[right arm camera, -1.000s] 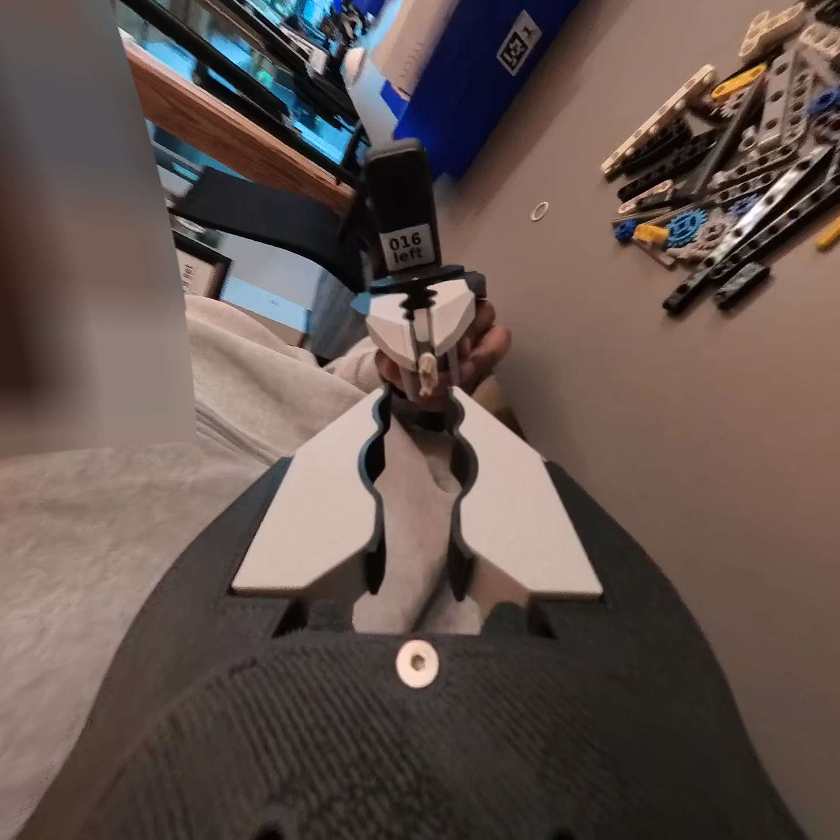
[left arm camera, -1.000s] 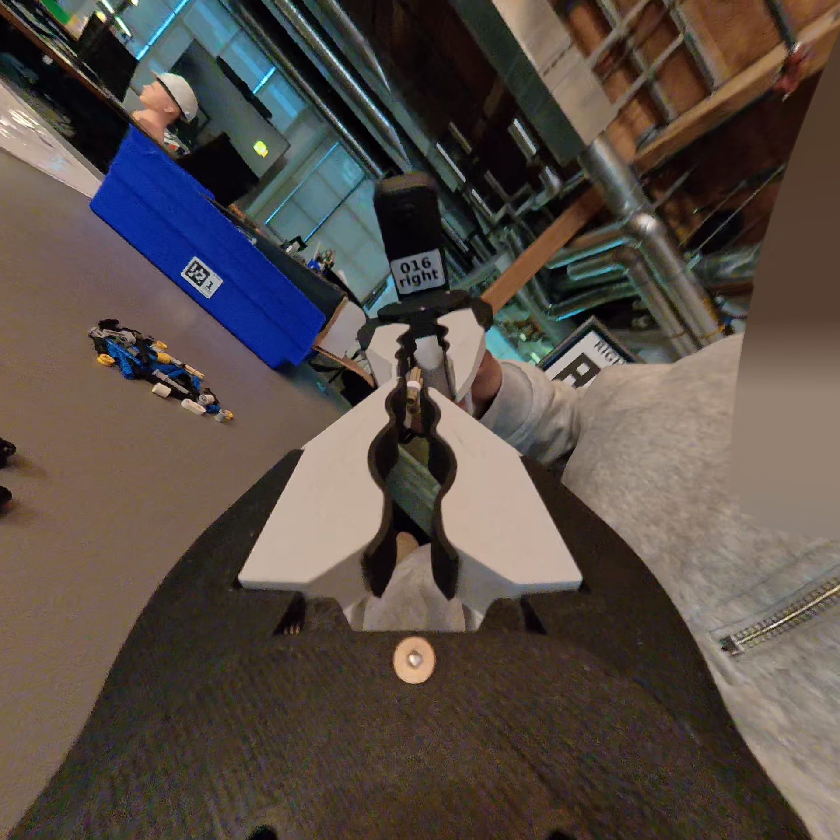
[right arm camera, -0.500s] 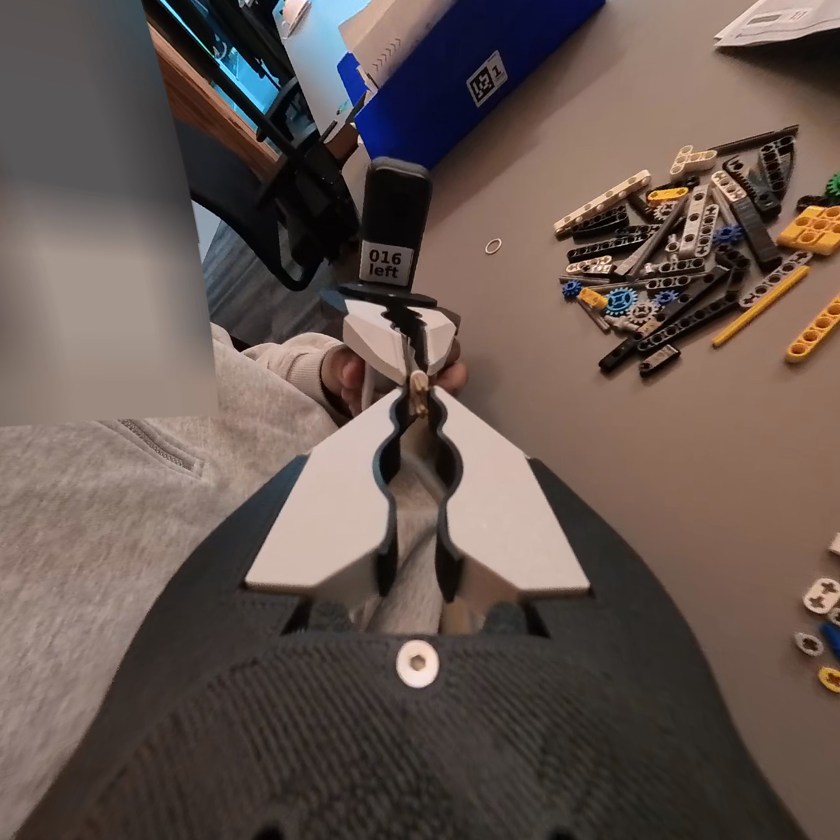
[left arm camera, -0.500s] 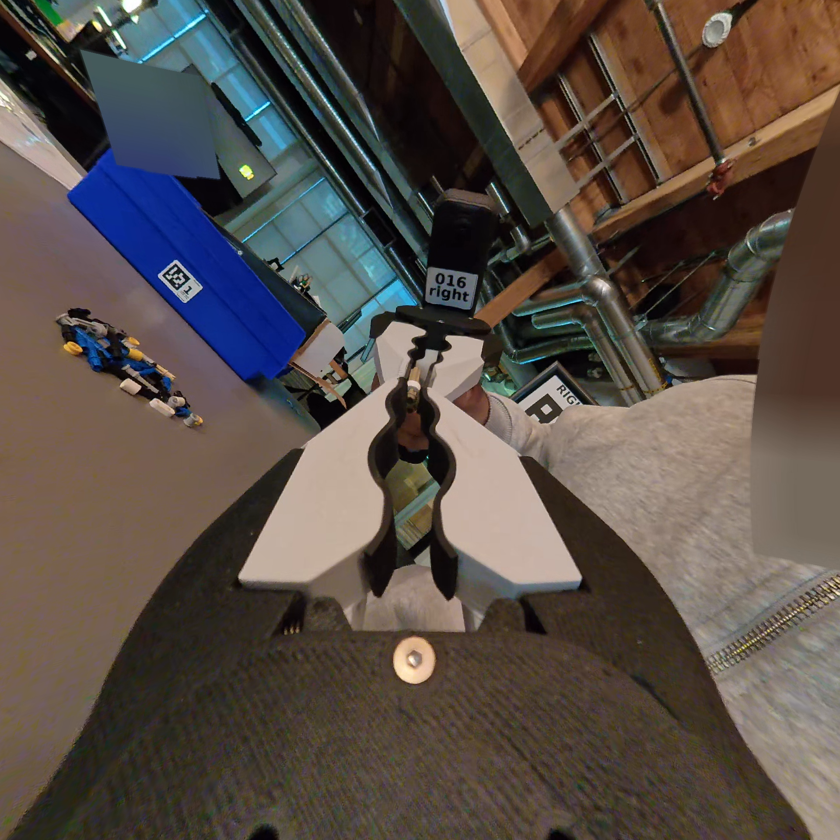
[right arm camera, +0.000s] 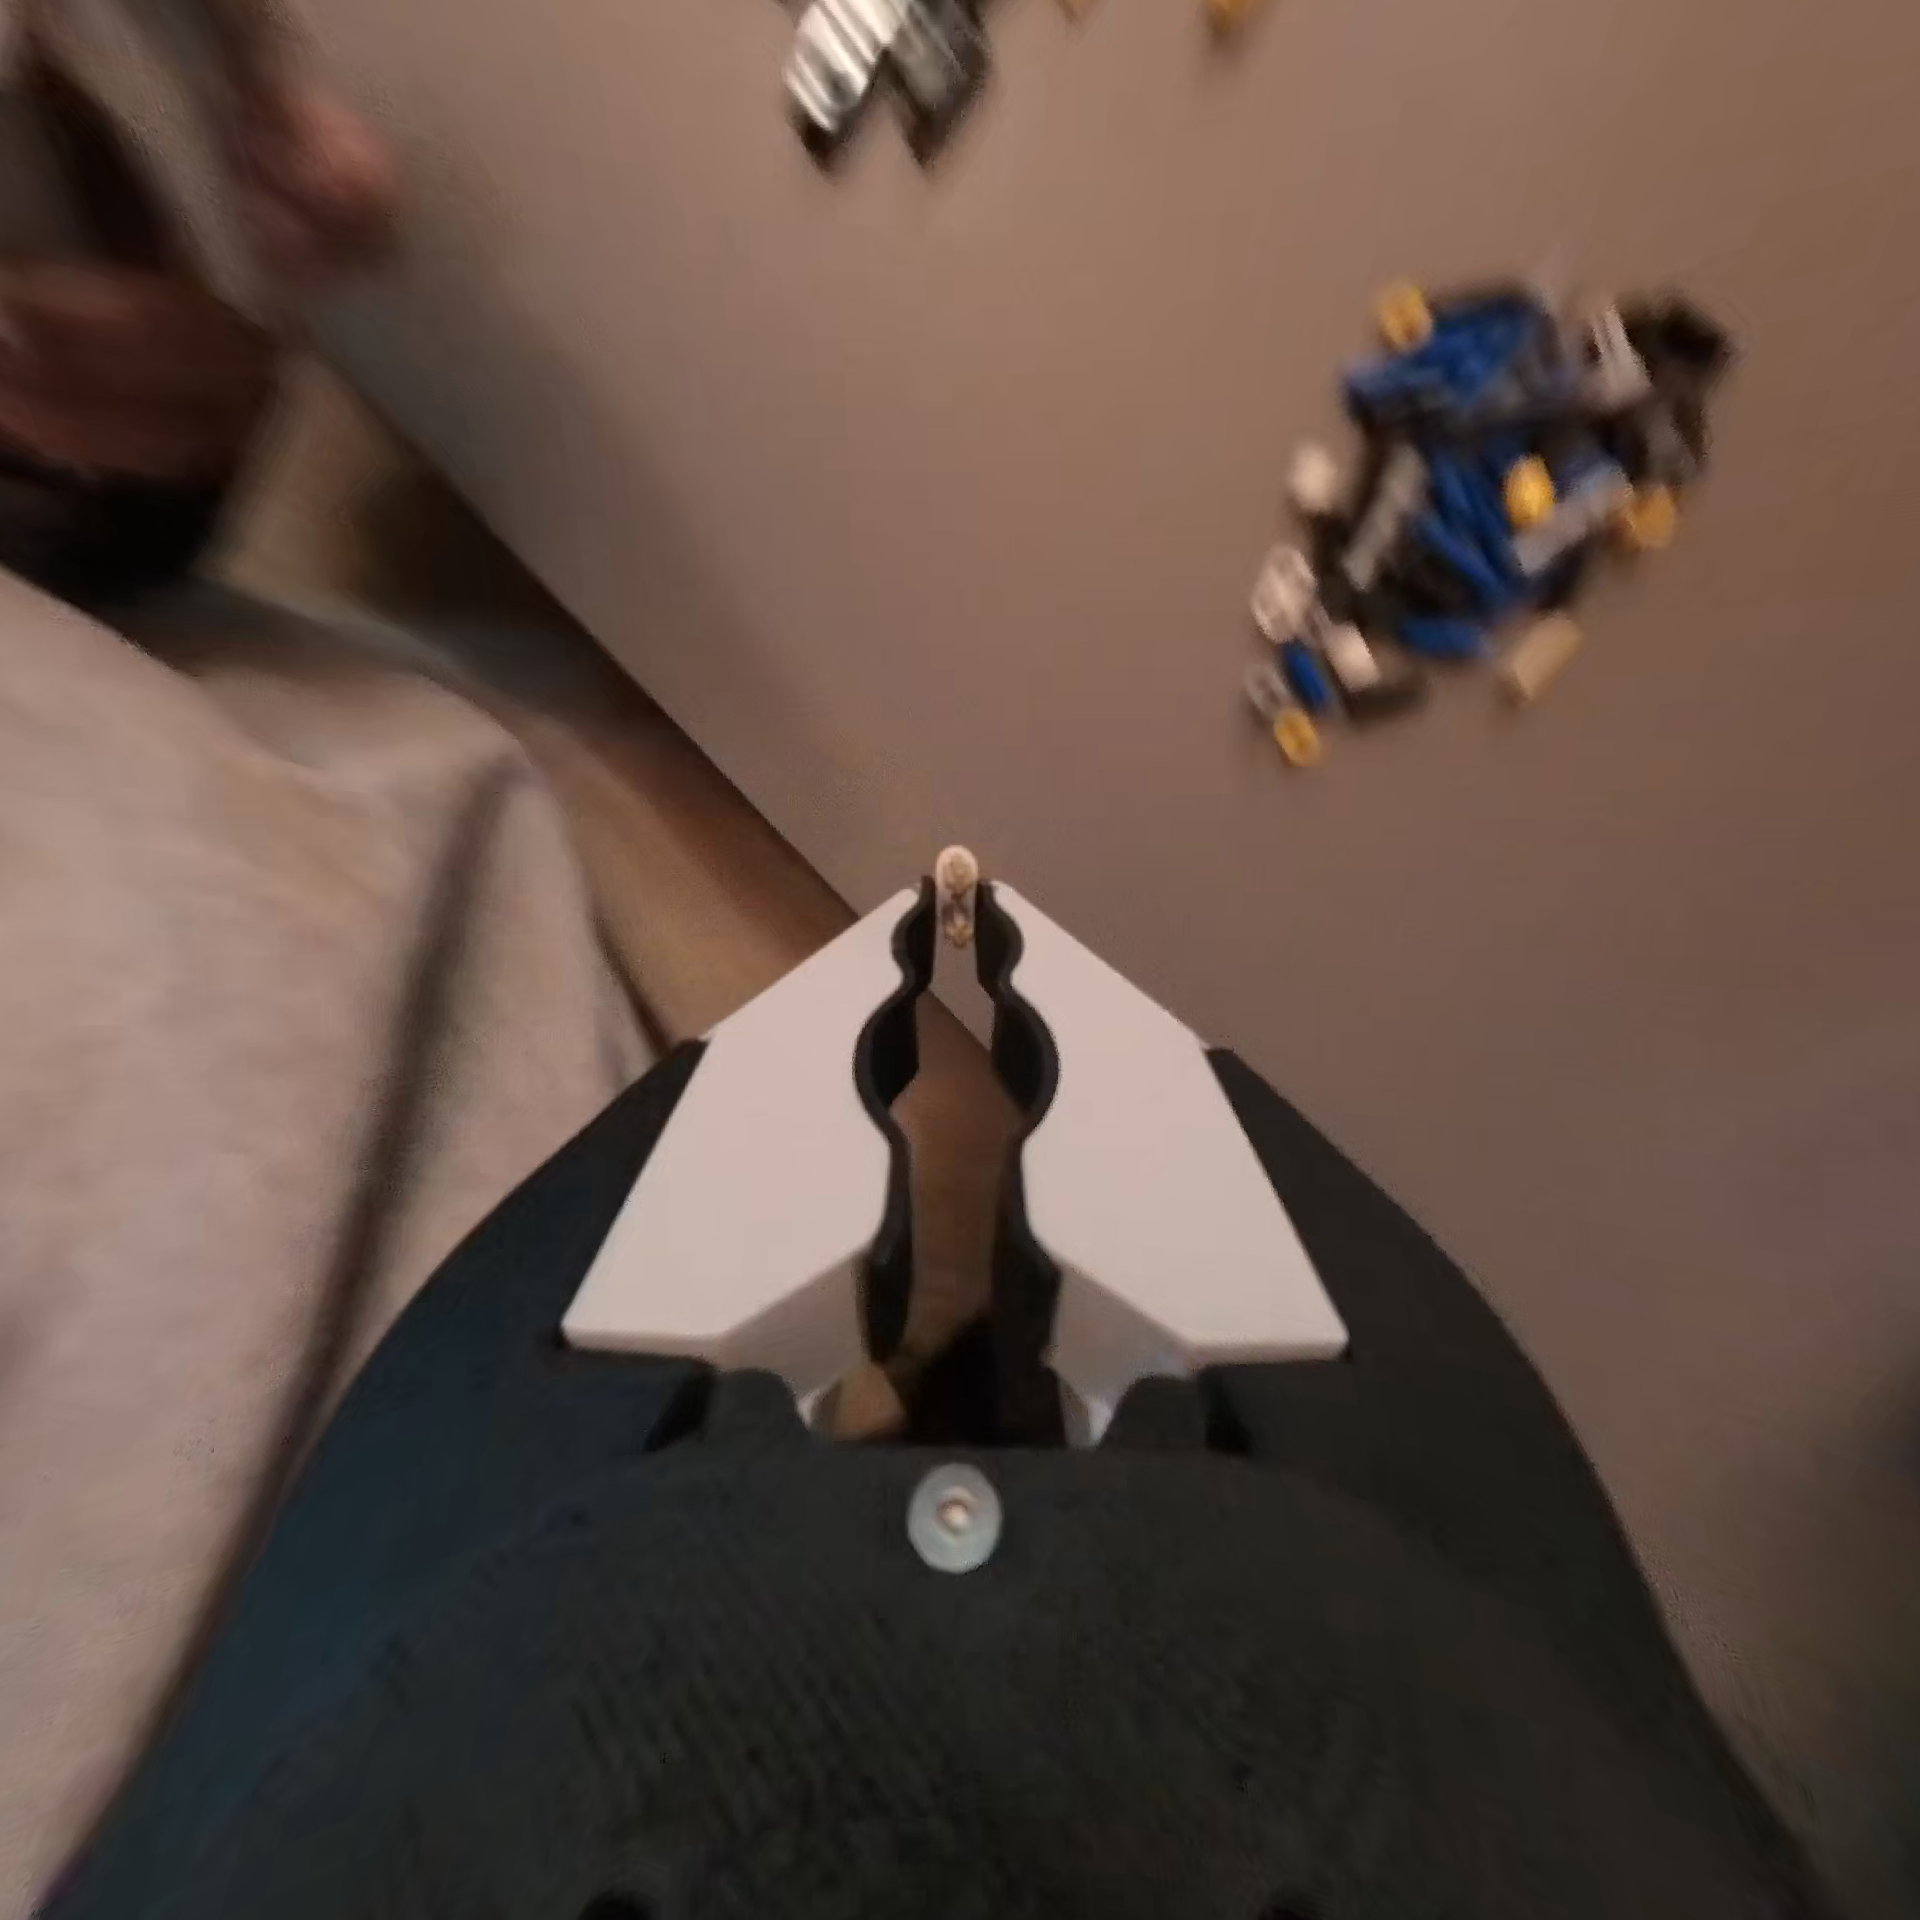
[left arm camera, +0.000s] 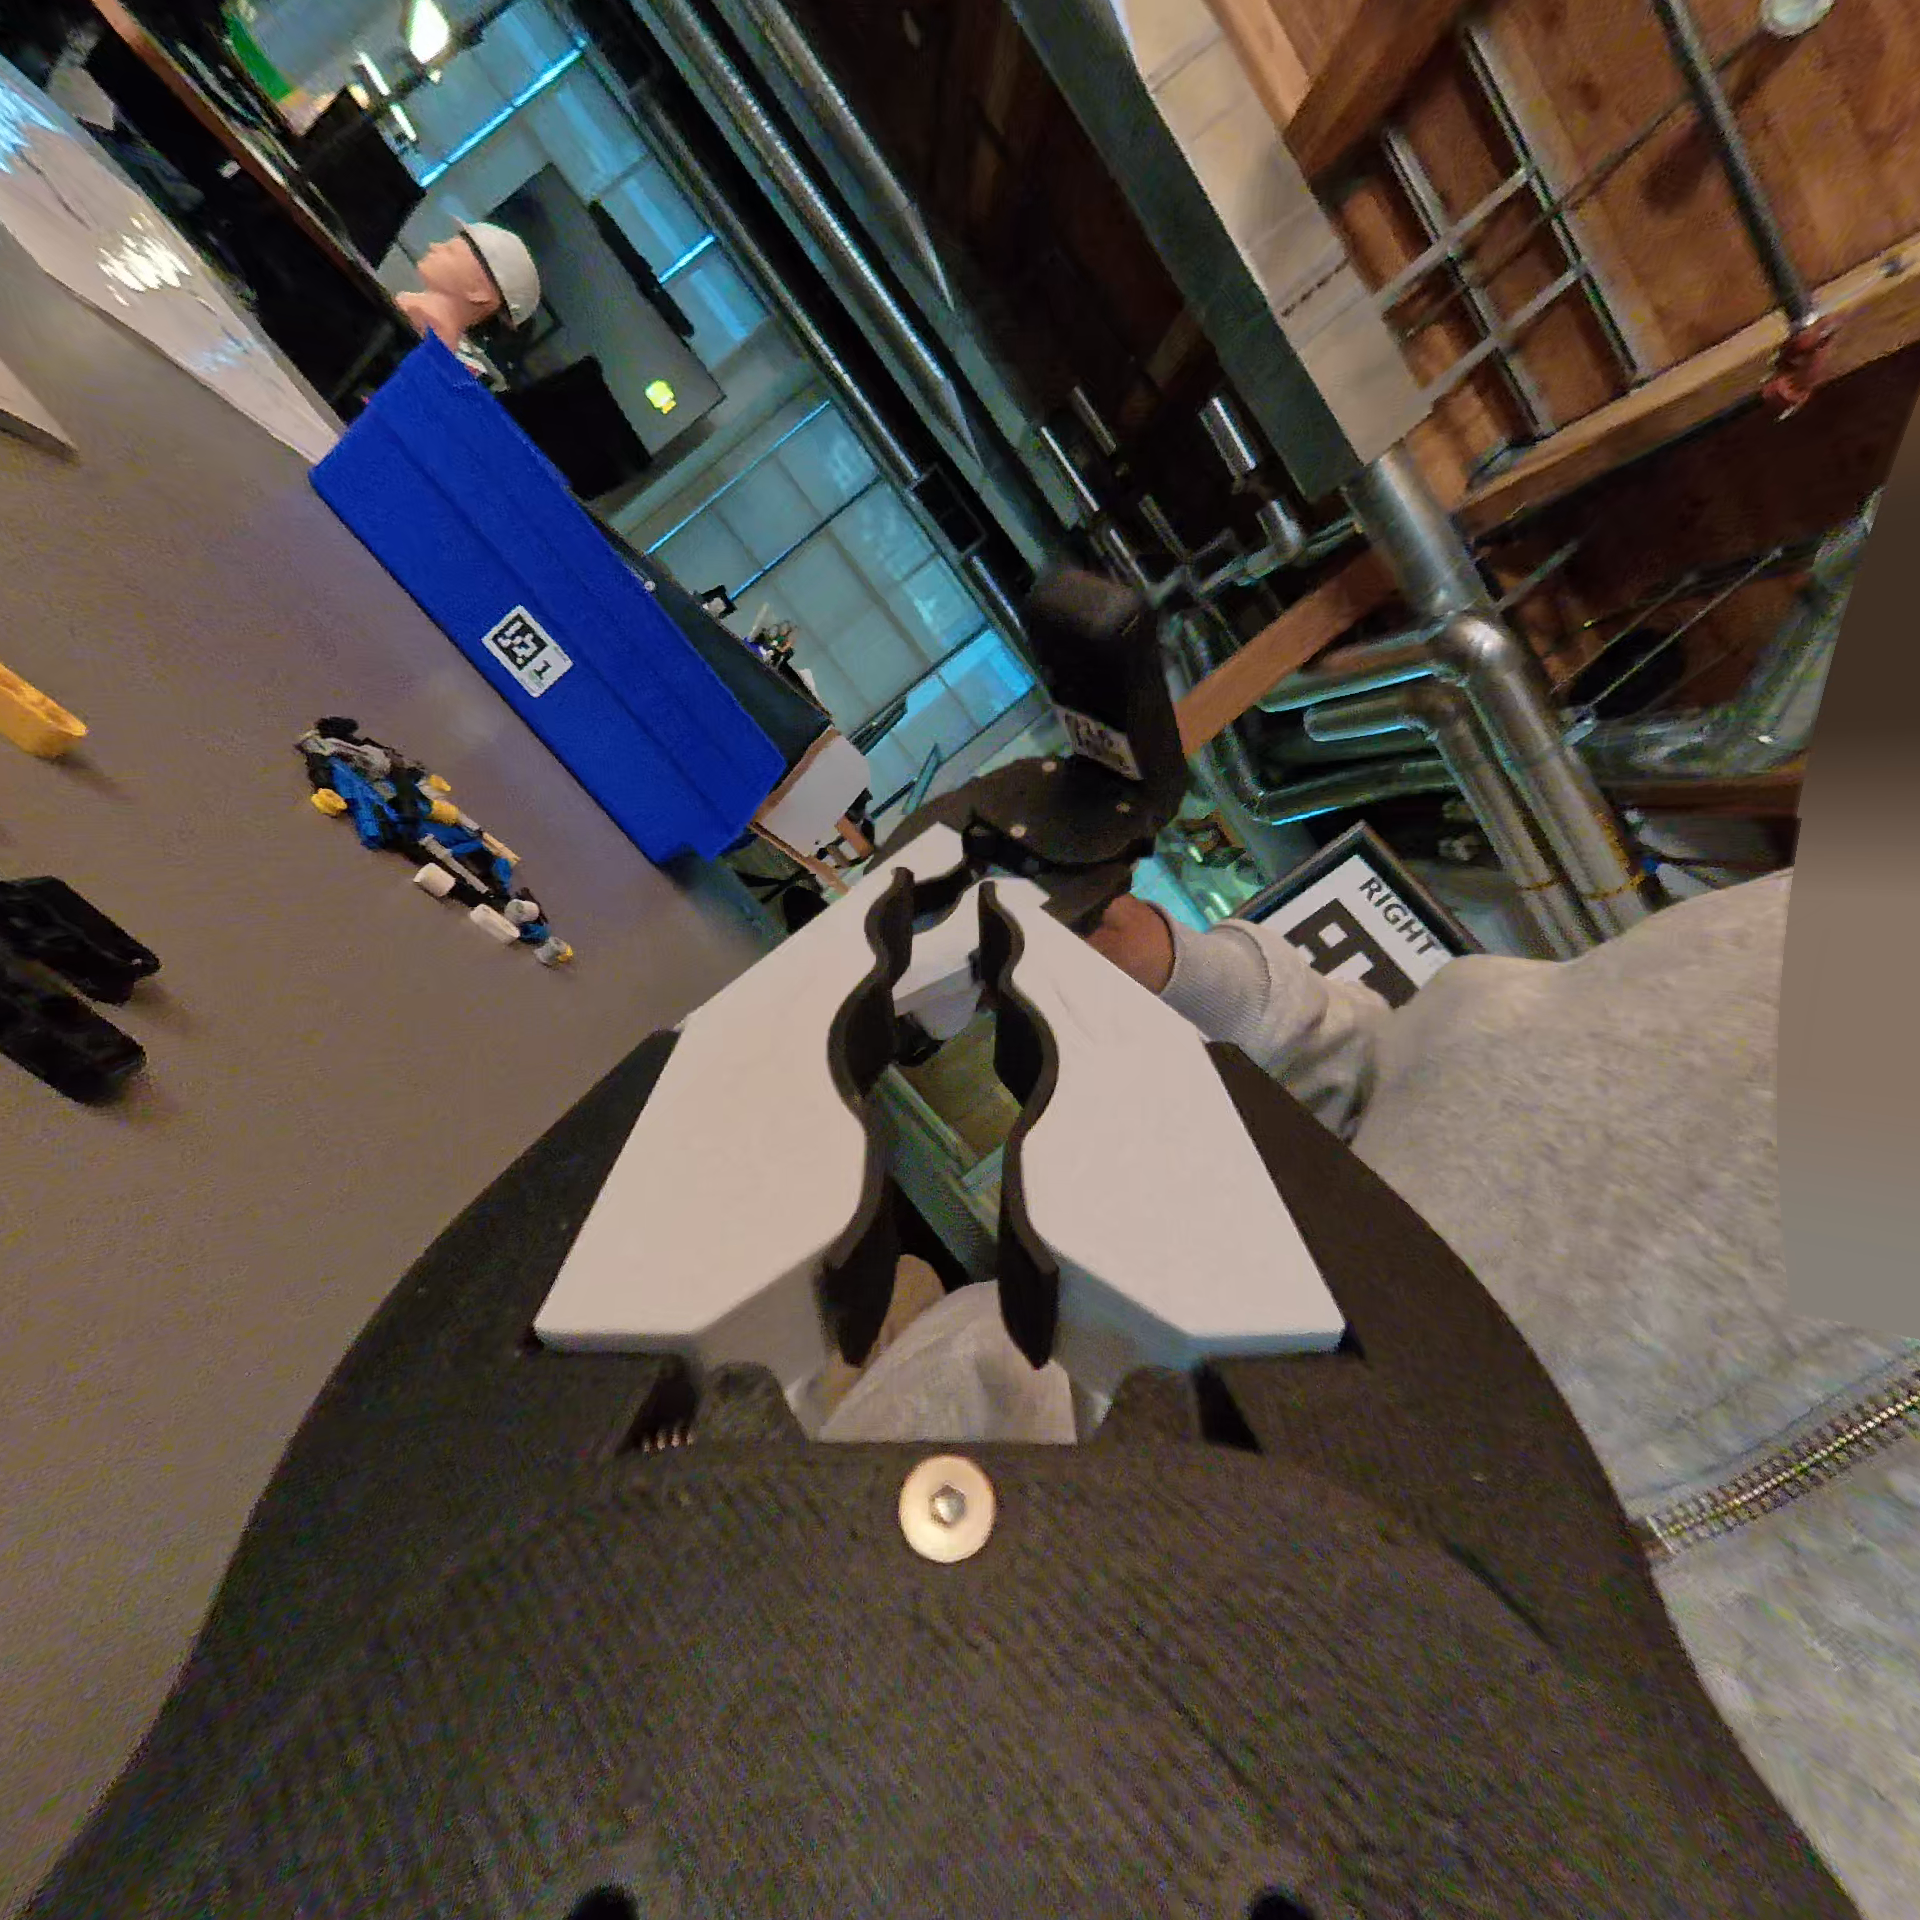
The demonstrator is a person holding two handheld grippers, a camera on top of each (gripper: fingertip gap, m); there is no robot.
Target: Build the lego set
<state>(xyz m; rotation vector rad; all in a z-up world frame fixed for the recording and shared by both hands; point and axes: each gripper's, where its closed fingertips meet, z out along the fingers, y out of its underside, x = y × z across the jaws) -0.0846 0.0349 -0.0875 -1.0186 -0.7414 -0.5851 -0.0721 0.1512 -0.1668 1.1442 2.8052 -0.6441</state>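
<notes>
- Fingers (right arm camera: 1101, 1091) of the right gripper (right arm camera: 957, 891) pinch a small tan peg (right arm camera: 955, 896) at their very tips; the peg's long axis runs forward along the fingers, and its rounded end pokes out past them toward the counter (right arm camera: 935, 468).
- Left gripper (left arm camera: 941, 906) has its fingers (left arm camera: 748, 1122) a narrow gap apart, with nothing between them.
- Through that gap in the left wrist view shows part of the right gripper's white and black body, blurred, with a hand (left arm camera: 1127, 935) in a grey sleeve (left arm camera: 1257, 997) behind it.
- A blue, black and yellow lego pile (right arm camera: 1496, 499) lies on the counter well ahead and to the right of the peg; motion blur hides its single parts.
- In the left wrist view a like pile (left arm camera: 416, 821) sits on the grey-brown counter, with loose white and yellow bits trailing from it.
- Black parts (left arm camera: 62, 977) and a yellow part (left arm camera: 36, 717) are cut off at the left edge of that view.
- A blue bin (left arm camera: 551, 613) with a square marker stands at the counter's far side, with a hard-hatted mannequin head (left arm camera: 473, 281) beyond it.
- Behind are glass walls, metal pipes (left arm camera: 1455, 665) and wooden beams (left arm camera: 1662, 343).
- A grey zipped sweatshirt (left arm camera: 1621, 1195) fills the right of the left wrist view and the left of the right one.
- Right wrist view is heavily blurred; grey-black shapes (right arm camera: 883, 73) at its top edge are cut off and cannot be made out.
</notes>
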